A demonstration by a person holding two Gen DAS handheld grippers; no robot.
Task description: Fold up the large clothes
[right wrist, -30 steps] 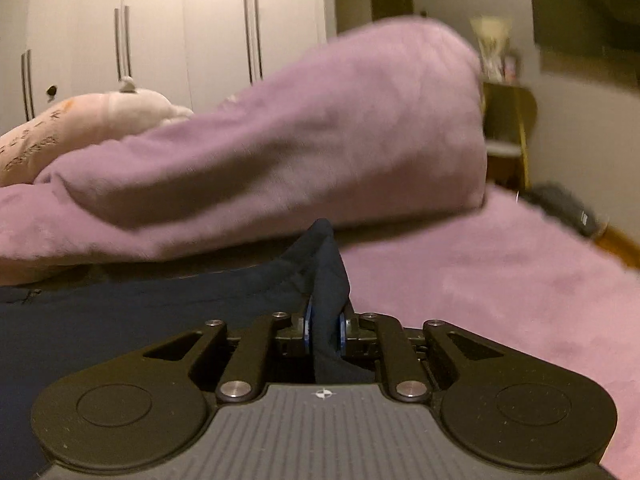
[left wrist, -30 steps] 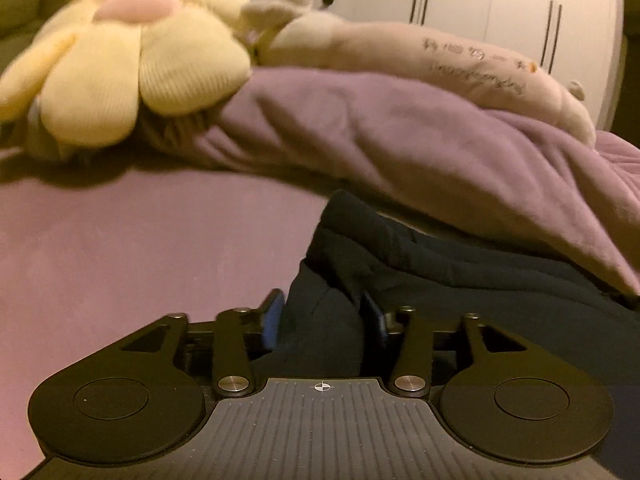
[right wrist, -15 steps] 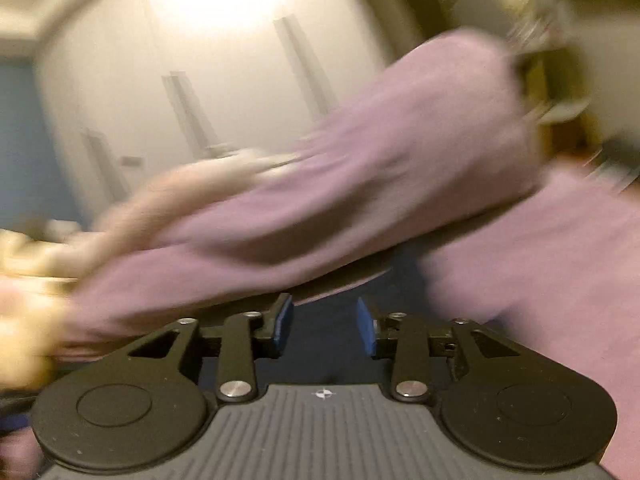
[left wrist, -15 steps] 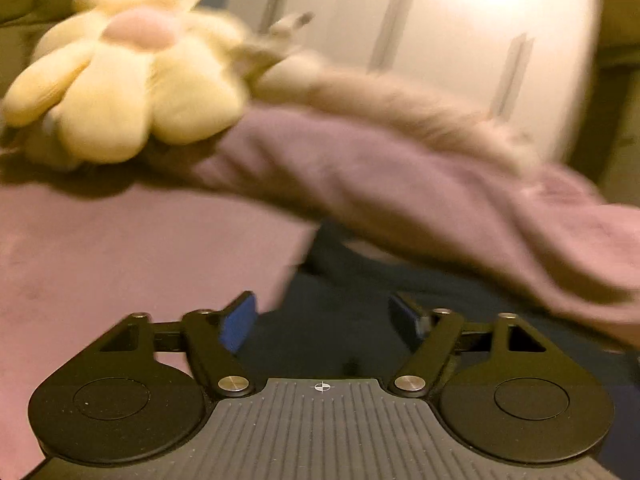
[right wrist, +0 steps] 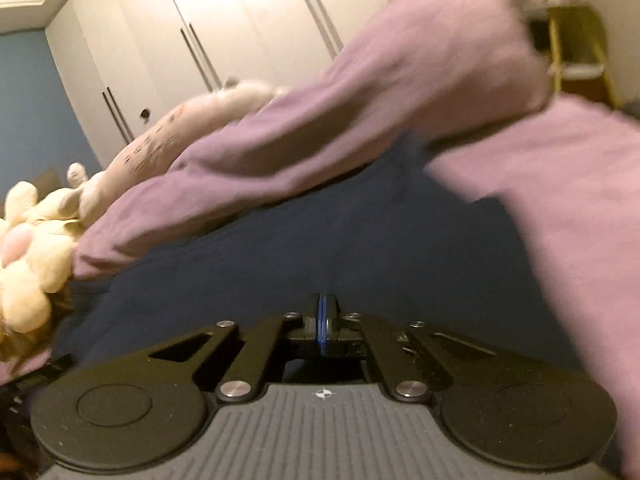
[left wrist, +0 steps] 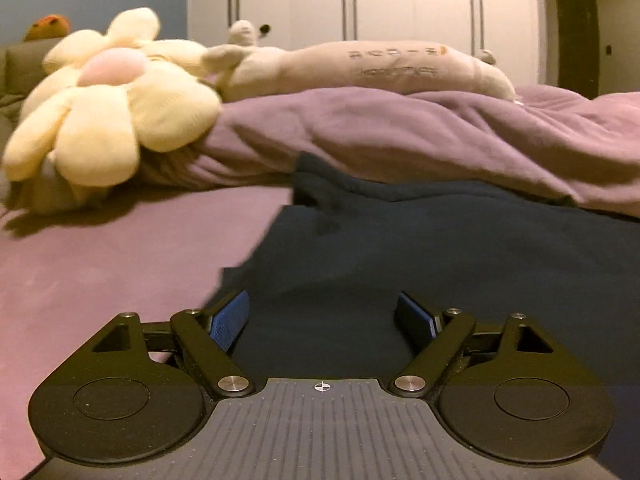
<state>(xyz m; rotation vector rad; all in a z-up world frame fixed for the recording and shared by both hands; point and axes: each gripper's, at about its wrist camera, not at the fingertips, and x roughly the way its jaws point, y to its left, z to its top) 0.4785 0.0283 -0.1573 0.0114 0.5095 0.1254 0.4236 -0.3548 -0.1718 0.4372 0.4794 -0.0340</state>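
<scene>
Ahead of your left fingers a bunched purple blanket (left wrist: pixel 420 136) crosses the bed, a yellow flower cushion (left wrist: pixel 108 100) at its left end and a long beige plush (left wrist: pixel 376 70) behind; white wardrobe doors (left wrist: pixel 360 0) beyond.

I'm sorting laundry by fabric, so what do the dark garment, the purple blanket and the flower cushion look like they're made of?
Garment: dark navy, matte, thick soft folds; probably a cotton knit or fleece, the weave too dark to tell.
Blanket: purple, fuzzy, no sheen; looks like plush fleece.
Flower cushion: cream petals with fine ribbing, puffy; likely stuffed knit plush.
</scene>
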